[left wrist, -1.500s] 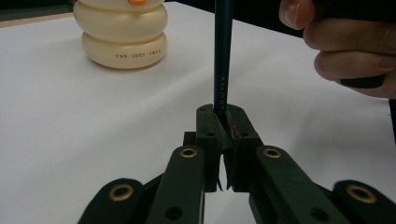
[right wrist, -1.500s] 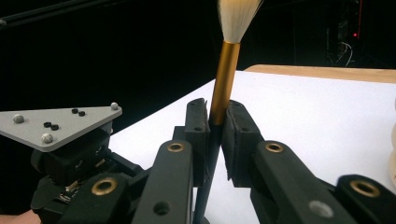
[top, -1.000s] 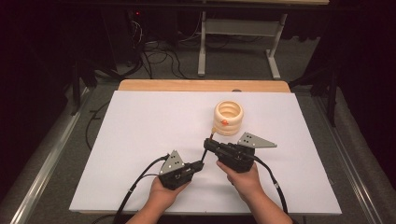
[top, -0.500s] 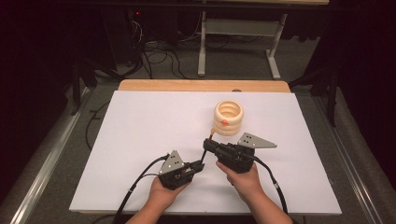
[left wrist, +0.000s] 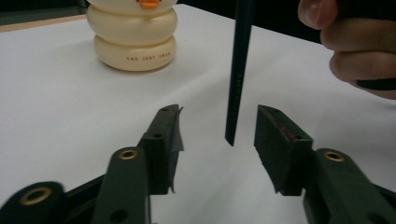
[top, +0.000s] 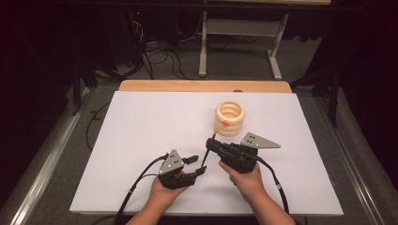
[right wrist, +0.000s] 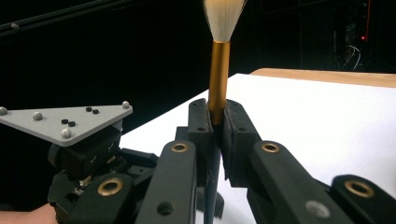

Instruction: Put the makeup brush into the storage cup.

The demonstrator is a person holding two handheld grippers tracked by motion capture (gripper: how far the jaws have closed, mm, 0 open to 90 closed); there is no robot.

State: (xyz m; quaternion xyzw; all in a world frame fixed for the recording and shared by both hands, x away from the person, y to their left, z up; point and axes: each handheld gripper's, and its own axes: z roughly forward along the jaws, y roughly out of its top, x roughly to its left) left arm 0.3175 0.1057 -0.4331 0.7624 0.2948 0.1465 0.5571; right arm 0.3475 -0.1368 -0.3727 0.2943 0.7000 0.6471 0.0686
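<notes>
Above the white surface, my right gripper has its jaws clamped on a brush. My left gripper holds its jaws apart around the dark handle tip, not touching it.

Dark room, light mostly on the counter: white top w/ a wood strip along its far edge. Grey floor around it. Beyond the counter, a white table frame stands on the floor, black cables tangled left of it. Metal rail runs along the counter's left side.
</notes>
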